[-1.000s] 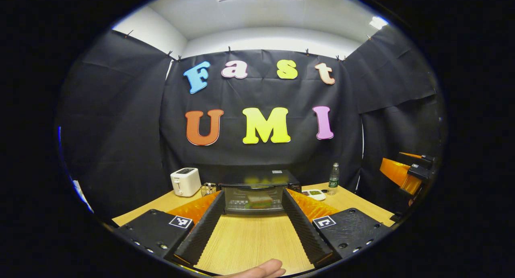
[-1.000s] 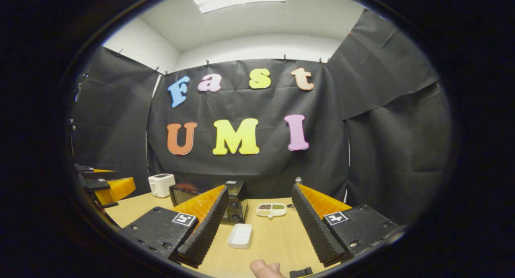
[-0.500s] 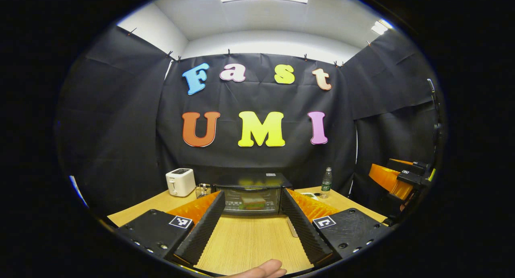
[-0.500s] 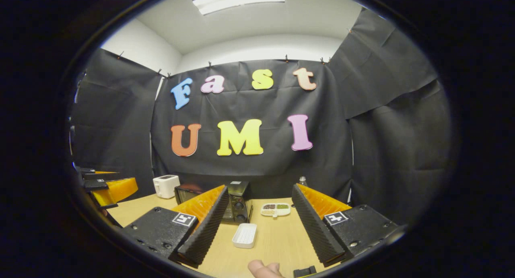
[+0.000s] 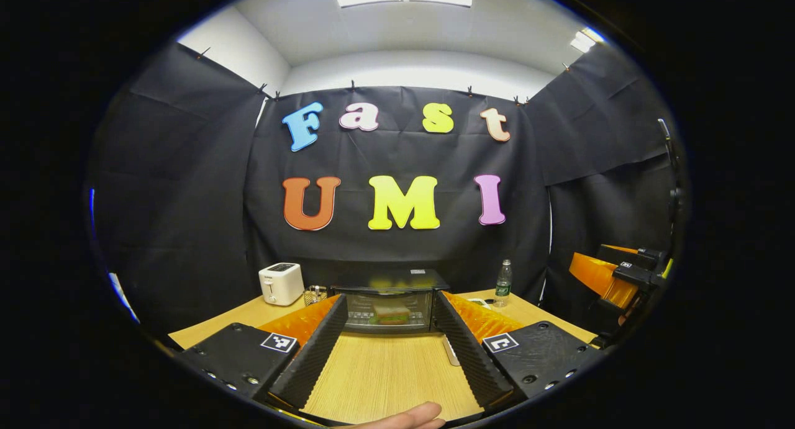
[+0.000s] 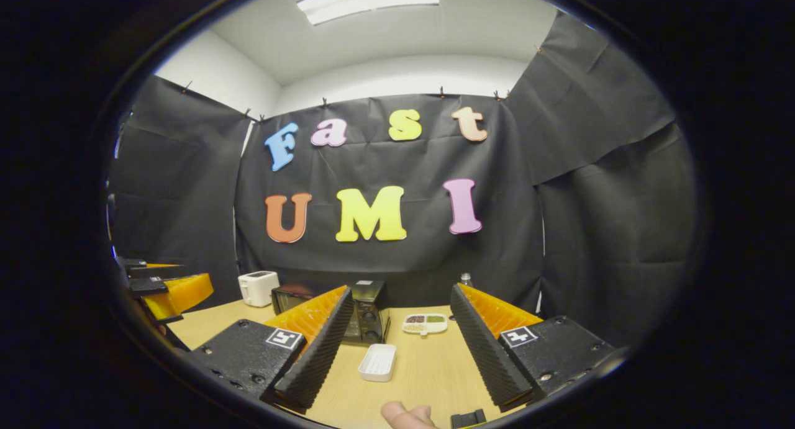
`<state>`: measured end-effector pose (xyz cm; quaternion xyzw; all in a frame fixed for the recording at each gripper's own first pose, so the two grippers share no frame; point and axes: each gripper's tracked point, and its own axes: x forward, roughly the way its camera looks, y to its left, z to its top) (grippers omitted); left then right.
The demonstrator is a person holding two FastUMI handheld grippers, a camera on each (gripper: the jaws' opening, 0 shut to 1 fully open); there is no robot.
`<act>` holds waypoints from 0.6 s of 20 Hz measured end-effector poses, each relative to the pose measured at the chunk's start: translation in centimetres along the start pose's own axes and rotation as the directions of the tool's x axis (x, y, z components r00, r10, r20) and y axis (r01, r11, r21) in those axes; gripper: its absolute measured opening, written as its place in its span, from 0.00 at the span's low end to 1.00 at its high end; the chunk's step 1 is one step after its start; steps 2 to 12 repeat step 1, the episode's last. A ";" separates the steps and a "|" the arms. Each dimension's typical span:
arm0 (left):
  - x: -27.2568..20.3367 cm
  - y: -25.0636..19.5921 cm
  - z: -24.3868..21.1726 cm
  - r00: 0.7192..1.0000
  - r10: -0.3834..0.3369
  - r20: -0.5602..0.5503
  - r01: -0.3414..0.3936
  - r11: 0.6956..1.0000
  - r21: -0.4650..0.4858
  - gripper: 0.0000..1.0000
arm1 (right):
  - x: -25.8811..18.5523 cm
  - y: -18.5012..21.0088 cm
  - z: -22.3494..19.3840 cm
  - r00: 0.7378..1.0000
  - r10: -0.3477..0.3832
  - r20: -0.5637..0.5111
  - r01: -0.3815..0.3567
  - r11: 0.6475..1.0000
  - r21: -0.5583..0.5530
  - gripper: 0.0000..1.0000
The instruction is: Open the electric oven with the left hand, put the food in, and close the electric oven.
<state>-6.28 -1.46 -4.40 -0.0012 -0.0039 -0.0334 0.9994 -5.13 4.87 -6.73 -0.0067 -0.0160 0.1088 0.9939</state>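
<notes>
Two grippers are hanging over a wooden table (image 5: 385, 379) with their jaws standing wide apart and gripping nothing. In the left gripper view, the left gripper (image 5: 388, 329) is framing the electric oven (image 5: 389, 297) at lower centre, its glass door closed and a sandwich (image 5: 390, 313) sitting inside. A white toaster (image 5: 281, 283) is standing left of the oven, a clear bottle (image 5: 503, 279) right; its label is too small to read. In the right gripper view, the right gripper (image 6: 400, 326) is framing an empty white tray (image 6: 377, 362) and a divided dish (image 6: 424, 323).
</notes>
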 end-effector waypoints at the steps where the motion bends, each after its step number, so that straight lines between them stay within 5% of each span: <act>1: -0.2 -0.3 0.0 1.000 -0.003 0.002 0.003 1.000 0.005 0.93 | -0.1 0.1 0.1 1.000 0.004 0.004 -0.004 1.000 -0.001 0.96; 12: -0.2 -0.3 0.0 1.000 -0.003 0.002 0.003 1.000 0.005 0.93 | -0.1 0.1 0.1 1.000 0.004 0.004 -0.004 1.000 -0.001 0.96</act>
